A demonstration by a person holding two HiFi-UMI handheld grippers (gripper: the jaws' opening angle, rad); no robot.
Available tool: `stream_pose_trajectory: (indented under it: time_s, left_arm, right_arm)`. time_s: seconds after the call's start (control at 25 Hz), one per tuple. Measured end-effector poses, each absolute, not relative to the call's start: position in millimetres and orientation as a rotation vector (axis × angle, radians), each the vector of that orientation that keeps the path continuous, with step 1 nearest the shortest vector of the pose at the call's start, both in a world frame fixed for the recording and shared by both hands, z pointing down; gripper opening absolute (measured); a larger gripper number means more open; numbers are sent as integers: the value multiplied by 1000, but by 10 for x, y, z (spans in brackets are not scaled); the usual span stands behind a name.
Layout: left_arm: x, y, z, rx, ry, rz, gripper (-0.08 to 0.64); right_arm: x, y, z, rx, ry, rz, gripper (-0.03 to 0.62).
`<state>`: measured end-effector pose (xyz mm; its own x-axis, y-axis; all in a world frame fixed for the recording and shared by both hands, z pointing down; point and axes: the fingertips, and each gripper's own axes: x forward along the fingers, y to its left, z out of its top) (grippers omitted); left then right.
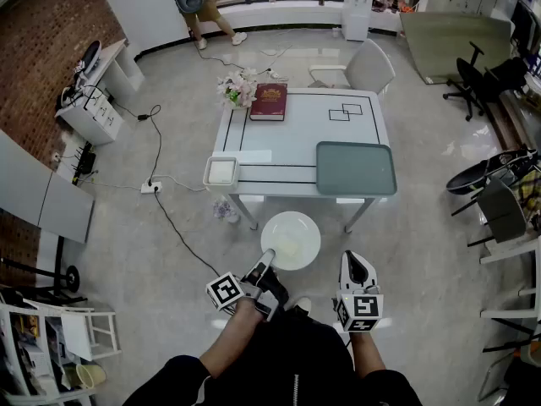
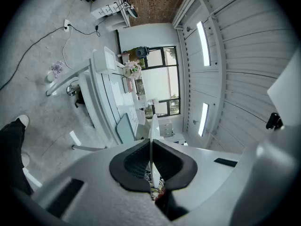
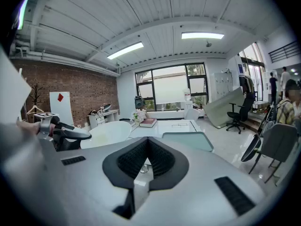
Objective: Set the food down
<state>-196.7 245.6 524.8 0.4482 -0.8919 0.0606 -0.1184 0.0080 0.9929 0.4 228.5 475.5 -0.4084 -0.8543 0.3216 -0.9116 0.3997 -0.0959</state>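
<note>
We are clamping our left gripper [image 1: 267, 259] on the near rim of the white plate [image 1: 306, 225] at the lower centre of the head view. A pale bit of food [image 1: 288, 247] is lying on it close to the gripper, and we are holding our right gripper [image 1: 354, 262] just right of the plate, jaws together on nothing. The plate is hanging over the floor just below the white surface [image 1: 296, 138], which is carrying a green tray [image 1: 356, 168] at its lower right and a red book [image 1: 269, 101] at its upper left.
</note>
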Motion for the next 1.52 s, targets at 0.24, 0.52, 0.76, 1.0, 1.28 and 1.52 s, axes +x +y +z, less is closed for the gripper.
stream_pose_trajectory:
  time_s: [0.24,0.52,0.76,1.0,1.28,1.52]
  left_arm:
    - [-1955,2407,5216,1458,-943,-780,12]
    - [-1998,2406,5252,1438,-963,-768,12]
    - [-1924,2418,5201,1471,-939,-785,14]
    - [-1840,2462,5212,1476,-930,-776,12]
    - [-1739,2459,5190,1475,-917,-776,12]
    - [-1665,2371,5246,1472,-909,-756,13]
  right_arm:
    - [-10,2233,4731,1558,-2439,368,8]
    - [-13,2219,4752,1562,-2490,405,9]
    - [59,2286,4803,1570,-2458,403,9]
    - [139,2354,4808,1594,-2447,398,9]
    - [249,2443,4807,1608,-2434,405,9]
    - [354,2431,4849,1637,-2415,415,9]
